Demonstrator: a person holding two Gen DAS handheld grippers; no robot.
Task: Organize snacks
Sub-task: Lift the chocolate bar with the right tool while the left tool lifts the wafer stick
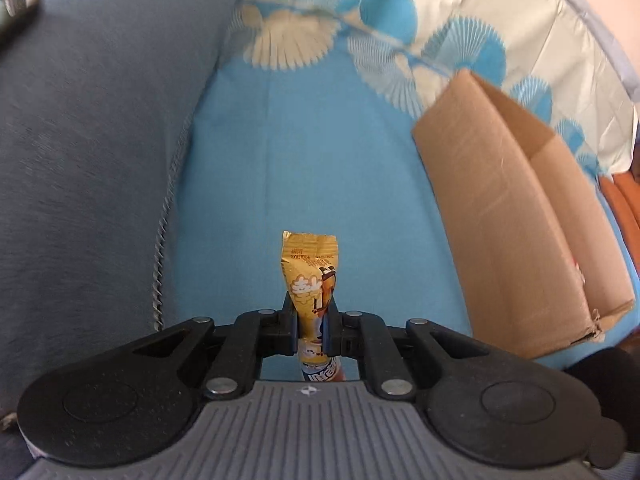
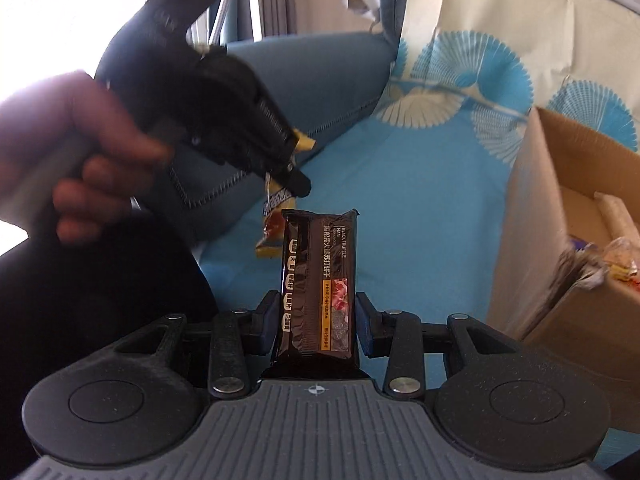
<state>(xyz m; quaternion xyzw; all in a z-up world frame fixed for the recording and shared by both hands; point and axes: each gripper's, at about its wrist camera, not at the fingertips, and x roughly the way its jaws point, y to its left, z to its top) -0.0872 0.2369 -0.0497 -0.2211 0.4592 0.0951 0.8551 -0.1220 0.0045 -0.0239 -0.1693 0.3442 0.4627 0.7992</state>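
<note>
Two grips: right gripper clamps a dark "BLACK TRUFFLE HAM" cracker pack; left gripper pinches a yellow snack sachet.

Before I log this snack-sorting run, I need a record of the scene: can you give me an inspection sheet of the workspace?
Surface: blue sheet with a white and blue fan print, over a sofa seat.
Job's things: yellow snack packet and dark brown cracker pack, both held; open cardboard box to the right, with wrapped snacks already inside.
Clutter: nothing seen on the sheet itself.
Grippers: left gripper shut on the yellow snack packet; right gripper shut on the dark brown cracker pack.
Cables: nothing seen.
Surroundings: grey-blue sofa cushion on the left; the person's hand holding the left gripper; bright window behind.
</note>
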